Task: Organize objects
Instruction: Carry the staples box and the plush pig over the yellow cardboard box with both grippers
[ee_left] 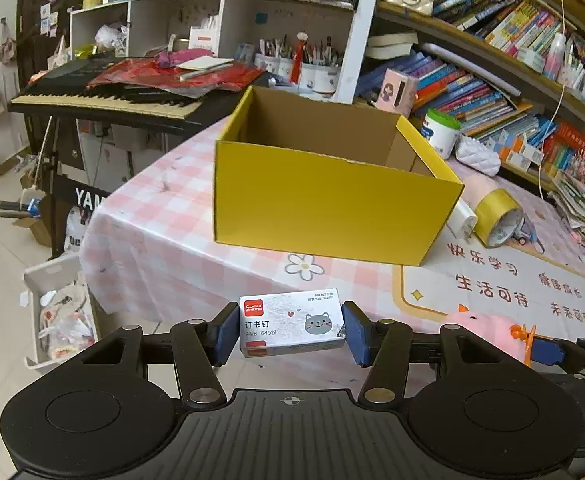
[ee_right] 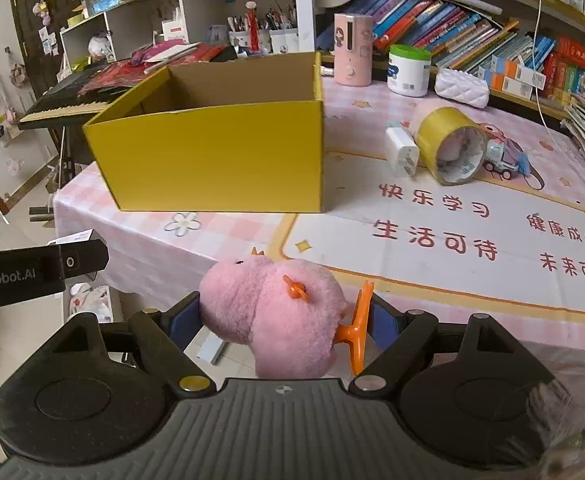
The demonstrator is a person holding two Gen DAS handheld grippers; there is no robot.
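Note:
My left gripper (ee_left: pixel 290 332) is shut on a small white staple box (ee_left: pixel 292 322) with a grey cat printed on it, held level near the table's front edge. My right gripper (ee_right: pixel 284 322) is shut on a pink plush toy (ee_right: pixel 276 312) with orange feet; the same plush toy (ee_left: pixel 488 332) shows at the right of the left wrist view. An open yellow cardboard box (ee_left: pixel 332 200), seen also in the right wrist view as the yellow box (ee_right: pixel 220 160), stands empty on the table ahead of both grippers.
A roll of yellow tape (ee_right: pixel 452 148), a white charger (ee_right: pixel 402 152) and a toy truck (ee_right: pixel 504 156) lie right of the box. A white jar (ee_right: pixel 408 70), a pink bottle (ee_right: pixel 352 50) and bookshelves (ee_right: pixel 472 40) stand behind. A keyboard (ee_left: pixel 104 100) and a floor bin (ee_left: pixel 58 312) are left.

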